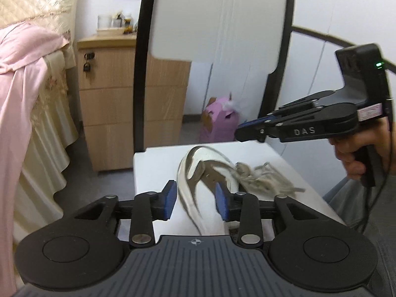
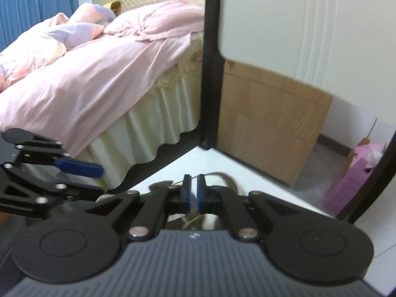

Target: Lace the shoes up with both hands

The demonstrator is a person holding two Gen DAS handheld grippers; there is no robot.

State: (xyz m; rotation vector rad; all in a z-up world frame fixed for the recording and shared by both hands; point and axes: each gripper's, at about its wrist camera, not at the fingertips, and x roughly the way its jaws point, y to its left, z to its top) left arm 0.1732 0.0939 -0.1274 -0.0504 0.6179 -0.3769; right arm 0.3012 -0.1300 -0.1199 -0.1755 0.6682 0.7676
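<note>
A white and grey sneaker [image 1: 198, 175] lies on its side on a small white table [image 1: 153, 168], with a loose tangle of beige laces [image 1: 262, 175] to its right. My left gripper [image 1: 196, 198] is open, its blue pads on either side of the shoe's sole without clamping it. My right gripper [image 1: 241, 130] hovers above and to the right of the shoe, nearly shut; in the right wrist view [image 2: 193, 191] its pads stand a narrow gap apart with nothing clearly between them. The shoe [image 2: 222, 180] is mostly hidden behind it. The left gripper's blue finger [image 2: 79, 167] shows at left.
White panels with black frames [image 1: 217, 17] stand behind the table. A wooden drawer cabinet [image 1: 109, 104] stands at back left, a bed with pink sheets [image 2: 86, 74] beyond. A pink box [image 1: 220, 121] sits on the floor. The person's hand [image 1: 356, 153] and knee are at right.
</note>
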